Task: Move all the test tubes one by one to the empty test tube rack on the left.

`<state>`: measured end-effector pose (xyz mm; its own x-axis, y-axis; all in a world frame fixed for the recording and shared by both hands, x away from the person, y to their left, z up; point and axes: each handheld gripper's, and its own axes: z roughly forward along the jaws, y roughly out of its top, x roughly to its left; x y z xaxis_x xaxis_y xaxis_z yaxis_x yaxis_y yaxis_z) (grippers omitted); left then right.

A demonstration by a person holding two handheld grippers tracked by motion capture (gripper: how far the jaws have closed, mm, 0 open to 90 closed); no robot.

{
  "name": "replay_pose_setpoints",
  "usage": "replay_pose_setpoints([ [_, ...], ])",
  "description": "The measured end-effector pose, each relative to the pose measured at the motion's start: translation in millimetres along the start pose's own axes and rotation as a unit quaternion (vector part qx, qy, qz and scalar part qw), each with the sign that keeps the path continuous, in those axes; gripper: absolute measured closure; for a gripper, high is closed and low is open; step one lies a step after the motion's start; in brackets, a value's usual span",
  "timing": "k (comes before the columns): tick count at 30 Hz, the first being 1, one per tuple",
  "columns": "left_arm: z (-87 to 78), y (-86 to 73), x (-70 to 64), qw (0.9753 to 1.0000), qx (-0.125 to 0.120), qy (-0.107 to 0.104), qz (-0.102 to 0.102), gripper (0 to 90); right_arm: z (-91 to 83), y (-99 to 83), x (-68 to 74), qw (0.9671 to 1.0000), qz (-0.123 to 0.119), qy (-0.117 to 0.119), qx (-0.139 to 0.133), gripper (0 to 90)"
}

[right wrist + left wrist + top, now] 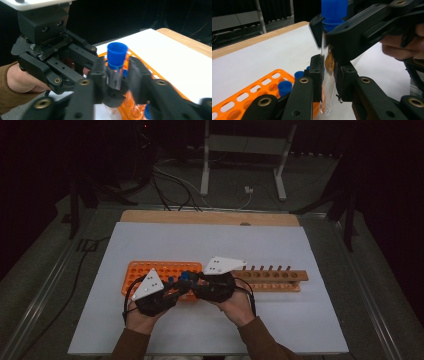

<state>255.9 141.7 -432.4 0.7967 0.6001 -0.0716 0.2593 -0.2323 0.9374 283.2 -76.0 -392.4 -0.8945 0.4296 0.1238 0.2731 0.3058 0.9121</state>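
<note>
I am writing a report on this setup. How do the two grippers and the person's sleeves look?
Both the left gripper and the right gripper are black, with jointed bars fastened by brass-coloured rivets. Each carries a pale grey three-cornered plate with small dark dots on top, and a black cable trails from each. The sleeves are brown.

The two hand-held grippers meet over the right end of the orange rack (pixel 150 270), left hand-held gripper (pixel 172 289) and right hand-held gripper (pixel 196 282) crowding each other around one upright test tube (pixel 327 75), so little room is left between them. Blue-capped tubes (pixel 285 87) stand in the rack just behind, blocking a low pass there. The wooden rack (pixel 272 277), with pegs rising along its back, bars the right side. The white tabletop (pixel 200 242) lies open behind both racks, along its near edge, and at the far left and right.
</note>
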Motion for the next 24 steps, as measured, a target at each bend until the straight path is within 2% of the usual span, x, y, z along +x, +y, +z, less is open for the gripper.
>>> replay_pose_setpoints([
  [4,-6.8,-0.9,6.6,0.9998,-0.008,0.013,-0.01,77.9,-7.3,0.4,-5.3,0.9999,0.014,-0.001,-0.008,39.3],
  [8,-14.5,-1.9,12.9,0.9993,-0.017,0.027,-0.018,77.9,-13.8,-1.3,-10.5,0.9997,0.018,-0.016,0.001,21.9],
  [10,-18.8,-2.8,16.5,0.999,-0.02,0.034,-0.021,77.9,-17.2,-3.5,-14.2,0.9994,0.022,-0.028,0.002,16.1],
  [17,-35.5,-7.6,30.6,0.9973,-0.031,0.056,-0.035,77.9,-33.8,-10.9,-26.9,0.9981,0.034,-0.05,-0.005,7.7],
  [24,-35.3,-17.1,37.9,0.996,-0.025,0.074,-0.043,77.9,-48.3,-15.9,-35.1,0.997,0.037,-0.068,-0.008,3.9],
])
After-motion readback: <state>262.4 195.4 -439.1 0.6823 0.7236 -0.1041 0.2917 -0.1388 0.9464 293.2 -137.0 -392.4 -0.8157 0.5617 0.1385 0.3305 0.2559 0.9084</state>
